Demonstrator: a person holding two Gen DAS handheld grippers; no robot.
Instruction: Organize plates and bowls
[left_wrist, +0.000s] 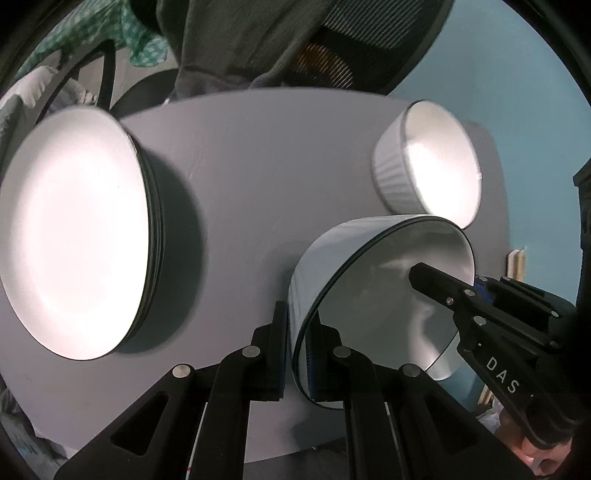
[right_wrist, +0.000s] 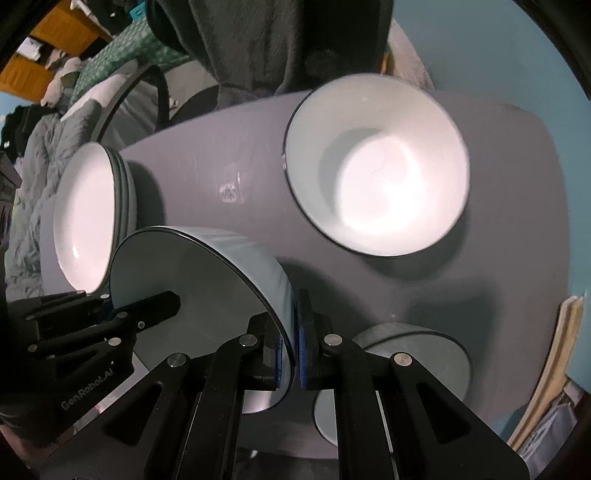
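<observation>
- The left gripper (left_wrist: 297, 354) pinches one wall of the pale blue bowl (left_wrist: 373, 295), low and centre in the left wrist view, one finger outside the wall and one inside.
- The right gripper (right_wrist: 295, 354) clamps the opposite wall of that bowl, low and centre in its own view.
- The bowl hangs between both grippers over the grey table (left_wrist: 240, 166), apparently clear of it, though the underside is hidden.
- To do this step well, I judge both hands should travel together and keep the rim level, so neither thin grip twists loose, then lower it squarely into the white bowl (right_wrist: 376, 170).
- The left view shows the plate stack (left_wrist: 81, 236) large at left, and the white bowl's ribbed outside at upper right.
- Only the right view shows another grey-rimmed bowl (right_wrist: 417, 354) at lower right, beneath that gripper.
</observation>
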